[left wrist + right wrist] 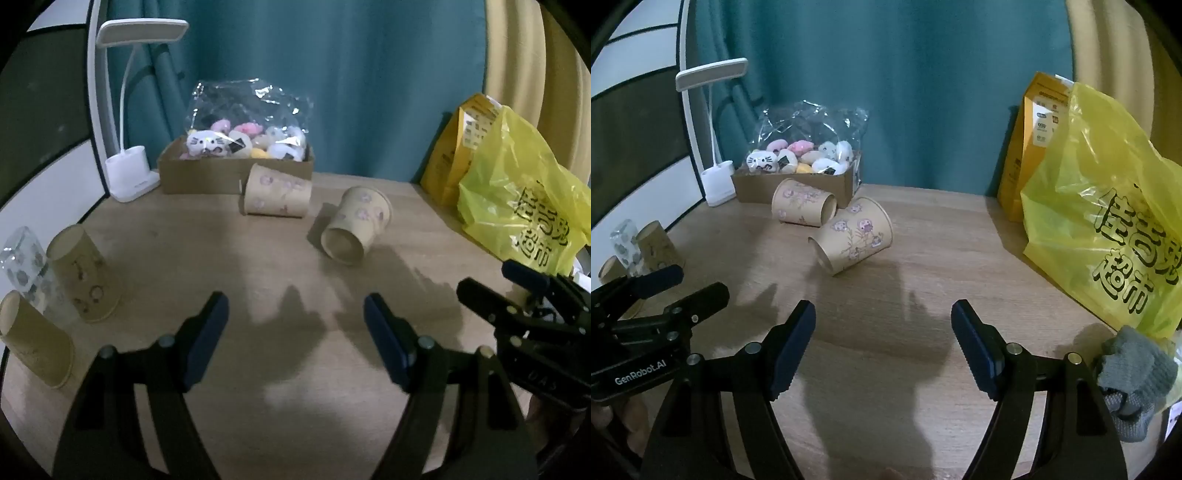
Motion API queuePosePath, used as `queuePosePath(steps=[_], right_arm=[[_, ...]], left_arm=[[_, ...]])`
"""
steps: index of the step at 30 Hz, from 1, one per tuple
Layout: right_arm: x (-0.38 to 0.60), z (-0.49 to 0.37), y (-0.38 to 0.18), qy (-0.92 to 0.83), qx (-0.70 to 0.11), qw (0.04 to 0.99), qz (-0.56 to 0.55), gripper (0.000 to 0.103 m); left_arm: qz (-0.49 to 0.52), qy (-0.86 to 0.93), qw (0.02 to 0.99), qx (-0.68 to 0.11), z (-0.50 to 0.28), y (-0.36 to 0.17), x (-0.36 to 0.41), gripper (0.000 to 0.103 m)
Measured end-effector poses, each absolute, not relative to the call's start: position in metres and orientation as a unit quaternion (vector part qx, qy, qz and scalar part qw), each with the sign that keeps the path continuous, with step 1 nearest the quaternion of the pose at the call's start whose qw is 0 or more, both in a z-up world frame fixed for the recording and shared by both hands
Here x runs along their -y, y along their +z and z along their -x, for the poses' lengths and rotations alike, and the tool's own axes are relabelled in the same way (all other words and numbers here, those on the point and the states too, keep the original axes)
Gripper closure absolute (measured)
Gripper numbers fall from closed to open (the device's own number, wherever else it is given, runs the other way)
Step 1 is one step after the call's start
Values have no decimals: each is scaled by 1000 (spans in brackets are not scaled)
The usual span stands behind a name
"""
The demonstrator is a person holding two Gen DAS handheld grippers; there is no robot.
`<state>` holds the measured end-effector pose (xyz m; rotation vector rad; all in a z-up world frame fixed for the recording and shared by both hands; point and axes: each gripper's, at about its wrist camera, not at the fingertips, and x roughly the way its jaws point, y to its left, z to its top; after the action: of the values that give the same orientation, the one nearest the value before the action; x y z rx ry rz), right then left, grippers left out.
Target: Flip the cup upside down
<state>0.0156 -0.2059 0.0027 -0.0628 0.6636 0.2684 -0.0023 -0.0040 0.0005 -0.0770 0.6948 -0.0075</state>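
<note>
Two flowered paper cups lie on their sides on the wooden table. The nearer cup lies ahead of both grippers. The farther cup lies against a cardboard box. Two paper cups stand upside down at the left, with a clear glass between them. My left gripper is open and empty above the bare table. My right gripper is open and empty, also short of the nearer cup.
A cardboard box of plush toys in a clear bag stands at the back. A white desk lamp stands back left. A yellow plastic bag and an orange box fill the right side. A grey cloth lies near right.
</note>
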Motion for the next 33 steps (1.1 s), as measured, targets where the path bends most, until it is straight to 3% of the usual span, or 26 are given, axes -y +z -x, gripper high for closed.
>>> queuePosePath(steps=[33], right_arm=[[210, -18, 10, 130, -322, 937, 28, 24]], left_arm=[[32, 0, 943, -331, 3, 6, 2, 26]])
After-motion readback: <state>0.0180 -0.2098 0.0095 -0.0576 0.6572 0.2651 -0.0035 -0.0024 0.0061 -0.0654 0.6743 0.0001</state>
